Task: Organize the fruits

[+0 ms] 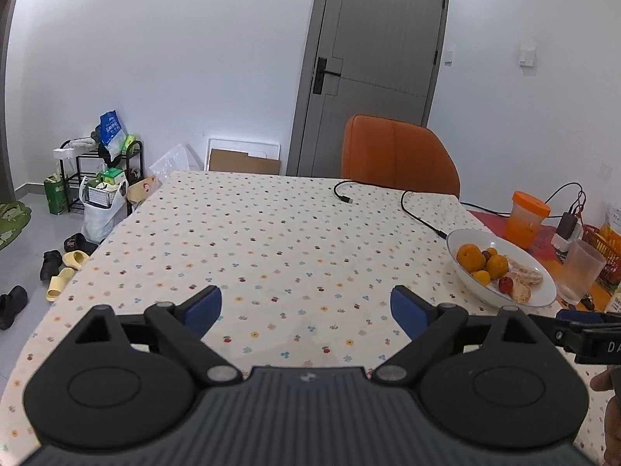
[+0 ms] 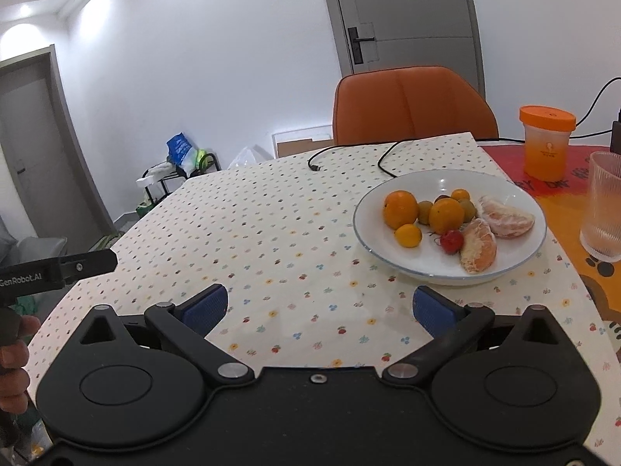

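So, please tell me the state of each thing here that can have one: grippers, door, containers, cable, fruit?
Left gripper: open, empty.
Right gripper: open, empty.
Grey door: closed.
White plate: holding fruit.
Pomelo segments: peeled, on the plate.
Mandarins: unpeeled, on the plate.
Orange-lidded jar: lid on.
Ribbed glass: upright, looks empty.
Black cable: free end lying unplugged on the tablecloth.

**A lived-in home dining room**

The setting is a private home. A counter (image 1: 271, 240) draped in a flower-dotted cloth stands before an orange upholstered chair (image 1: 396, 155) and a grey interior door (image 1: 380, 54). Slippers and shoes (image 1: 62, 272) lie scattered on the tiled floor beside a small black rack (image 1: 101, 167) crowded with bags and packets. A white bowl (image 2: 446, 268) of fruit, a ribbed drinking glass (image 2: 603, 209) and an orange-lidded jar (image 2: 547, 143) sit near one another on the counter.
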A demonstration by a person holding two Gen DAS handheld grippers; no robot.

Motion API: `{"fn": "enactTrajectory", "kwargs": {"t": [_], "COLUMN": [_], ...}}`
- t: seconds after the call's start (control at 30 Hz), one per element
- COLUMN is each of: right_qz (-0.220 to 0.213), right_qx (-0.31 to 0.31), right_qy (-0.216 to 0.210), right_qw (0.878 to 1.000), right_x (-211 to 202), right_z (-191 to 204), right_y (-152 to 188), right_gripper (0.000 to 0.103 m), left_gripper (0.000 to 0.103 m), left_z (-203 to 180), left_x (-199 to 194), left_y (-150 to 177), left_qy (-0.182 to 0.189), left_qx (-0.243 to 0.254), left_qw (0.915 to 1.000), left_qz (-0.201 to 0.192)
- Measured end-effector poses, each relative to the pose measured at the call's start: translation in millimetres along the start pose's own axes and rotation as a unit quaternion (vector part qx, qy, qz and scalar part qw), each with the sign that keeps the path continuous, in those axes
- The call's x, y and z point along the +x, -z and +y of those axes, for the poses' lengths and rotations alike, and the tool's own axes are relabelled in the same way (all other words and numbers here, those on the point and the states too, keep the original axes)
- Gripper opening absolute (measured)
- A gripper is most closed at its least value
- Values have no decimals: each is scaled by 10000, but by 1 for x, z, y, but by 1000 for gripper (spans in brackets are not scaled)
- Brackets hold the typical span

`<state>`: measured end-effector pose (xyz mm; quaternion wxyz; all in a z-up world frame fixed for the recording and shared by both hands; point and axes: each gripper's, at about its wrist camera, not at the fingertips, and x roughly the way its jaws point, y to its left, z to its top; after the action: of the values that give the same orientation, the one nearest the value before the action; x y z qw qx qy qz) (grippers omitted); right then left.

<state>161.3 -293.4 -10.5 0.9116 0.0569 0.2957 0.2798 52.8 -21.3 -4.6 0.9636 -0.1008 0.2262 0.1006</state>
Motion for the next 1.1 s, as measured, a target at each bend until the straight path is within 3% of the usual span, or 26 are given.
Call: {"fn": "enactTrajectory", "kwargs": {"t": [0.5,1.1], "right_qz": [-69,-169], "right_qx": [122,-139], "right_qy": [372,288], "right_qw": [9992,9993], "right_x": [-33,-60], "right_z": [2,16], "right_y": [15,19], "right_gripper": [103,103], "left_gripper": [94,94], "left_z": [-9,-1], "left_x": [-27,-37], "left_y": [11,22], "left_qy": [459,402], "left_qx": [329,485], "left_qw": [9984,9980], "left_qz": [19,31]}}
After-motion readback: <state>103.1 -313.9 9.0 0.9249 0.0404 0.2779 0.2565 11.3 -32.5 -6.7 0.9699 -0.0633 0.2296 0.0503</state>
